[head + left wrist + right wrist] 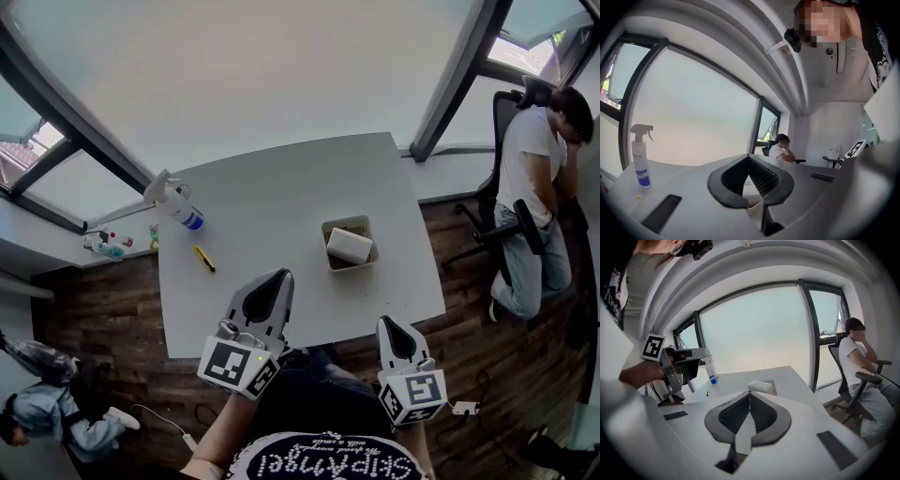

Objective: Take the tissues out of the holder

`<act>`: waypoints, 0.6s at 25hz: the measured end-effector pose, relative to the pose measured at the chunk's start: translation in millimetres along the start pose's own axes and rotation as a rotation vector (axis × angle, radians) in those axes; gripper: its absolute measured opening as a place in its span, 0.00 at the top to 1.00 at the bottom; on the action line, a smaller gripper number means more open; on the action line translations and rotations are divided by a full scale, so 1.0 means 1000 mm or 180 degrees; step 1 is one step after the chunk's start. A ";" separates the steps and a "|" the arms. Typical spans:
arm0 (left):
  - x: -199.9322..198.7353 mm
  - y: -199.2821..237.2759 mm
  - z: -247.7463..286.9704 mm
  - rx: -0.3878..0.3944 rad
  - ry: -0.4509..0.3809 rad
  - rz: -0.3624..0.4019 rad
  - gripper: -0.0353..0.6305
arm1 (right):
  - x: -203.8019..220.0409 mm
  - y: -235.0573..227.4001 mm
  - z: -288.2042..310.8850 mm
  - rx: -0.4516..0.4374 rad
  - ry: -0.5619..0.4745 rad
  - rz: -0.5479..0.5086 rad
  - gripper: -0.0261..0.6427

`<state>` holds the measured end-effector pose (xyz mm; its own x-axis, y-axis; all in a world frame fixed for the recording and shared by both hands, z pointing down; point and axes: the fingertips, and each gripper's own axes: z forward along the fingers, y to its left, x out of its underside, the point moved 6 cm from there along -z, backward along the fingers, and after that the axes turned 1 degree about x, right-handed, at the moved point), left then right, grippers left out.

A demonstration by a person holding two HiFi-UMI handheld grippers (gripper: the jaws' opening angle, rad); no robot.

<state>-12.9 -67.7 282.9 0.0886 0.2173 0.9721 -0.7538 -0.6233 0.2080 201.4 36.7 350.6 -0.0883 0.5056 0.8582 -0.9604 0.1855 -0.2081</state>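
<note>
The tissues (349,246) are a white pack lying in the little square holder (330,228), out on the right part of the white counter (281,187). The pack lies a bit slanted. Its long side goes across the holder from left to right as the person sees it, and it seems to poke up over the rim.

Both tools are held low by the near edge of the counter, well short of the holder. The left gripper (278,279) has its fingers squeezed together with nothing in them, and so does the right gripper (387,323). The holder sits farther out than both, about between them, and neither looks much closer.

The right gripper is the one aimed at it, though. In the right gripper view the tissues sit straight ahead, just past the tips of the closed fingers (764,414). The left gripper points more toward the window and the spray bottle (641,159) (so my guess is the right one goes in). Whichever goes, I think its fingers must open first and then close across the short side of the pack.

Some things are hard to see. The left gripper view shows no tissues at all. In the right gripper view the fingers cover most of the holder. Something brownish lies under the pack, and I can't tell what it is. I also can't tell if the pack is wrapped or a loose stack.
</note>
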 end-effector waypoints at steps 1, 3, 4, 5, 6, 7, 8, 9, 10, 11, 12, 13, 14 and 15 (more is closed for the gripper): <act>0.000 -0.001 0.002 -0.0003 -0.0007 0.0008 0.94 | 0.000 -0.002 0.000 -0.0004 0.0000 -0.0003 0.94; 0.001 -0.002 0.004 -0.0009 -0.0007 0.0014 0.94 | 0.001 -0.005 0.000 -0.0009 0.0010 -0.0003 0.94; 0.001 -0.002 0.004 -0.0013 -0.0002 0.0014 0.94 | 0.002 -0.005 0.000 -0.0013 0.0016 0.0002 0.94; 0.001 -0.002 0.004 -0.0015 0.0000 0.0017 0.94 | 0.003 -0.005 0.000 -0.0015 0.0018 0.0007 0.94; 0.001 -0.002 0.004 -0.0012 -0.0001 0.0018 0.94 | 0.003 -0.005 0.000 -0.0015 0.0018 0.0011 0.94; 0.001 -0.002 0.005 -0.0004 -0.0001 0.0015 0.94 | 0.003 -0.005 -0.001 -0.0010 0.0020 0.0015 0.94; 0.001 -0.002 0.005 0.0007 0.0001 0.0007 0.94 | 0.004 -0.004 -0.001 -0.0001 0.0023 0.0019 0.94; 0.001 -0.002 0.006 0.0021 0.0001 -0.0001 0.94 | 0.004 -0.003 -0.001 0.0008 0.0023 0.0024 0.94; 0.000 -0.001 0.007 0.0037 0.0000 -0.0004 0.94 | 0.003 -0.002 0.000 0.0014 0.0018 0.0029 0.94; -0.001 0.001 0.008 0.0052 -0.0002 -0.0004 0.94 | 0.003 0.000 0.001 0.0019 0.0012 0.0034 0.94; -0.003 0.002 0.008 0.0065 -0.0001 -0.0006 0.94 | 0.002 0.003 0.001 0.0023 0.0006 0.0039 0.94; -0.003 0.004 0.007 0.0074 0.0004 -0.0014 0.94 | 0.002 0.005 0.001 0.0029 0.0004 0.0047 0.94; -0.004 0.006 0.007 0.0077 0.0012 -0.0026 0.94 | 0.002 0.008 0.001 0.0036 0.0002 0.0055 0.94; -0.004 0.009 0.006 0.0077 0.0018 -0.0037 0.94 | 0.001 0.010 0.001 0.0043 -0.0002 0.0065 0.94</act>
<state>-16.2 -79.0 281.4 0.0933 0.2288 0.9690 -0.7368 -0.6387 0.2218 191.0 37.8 349.6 -0.1081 0.5085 0.8542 -0.9619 0.1636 -0.2191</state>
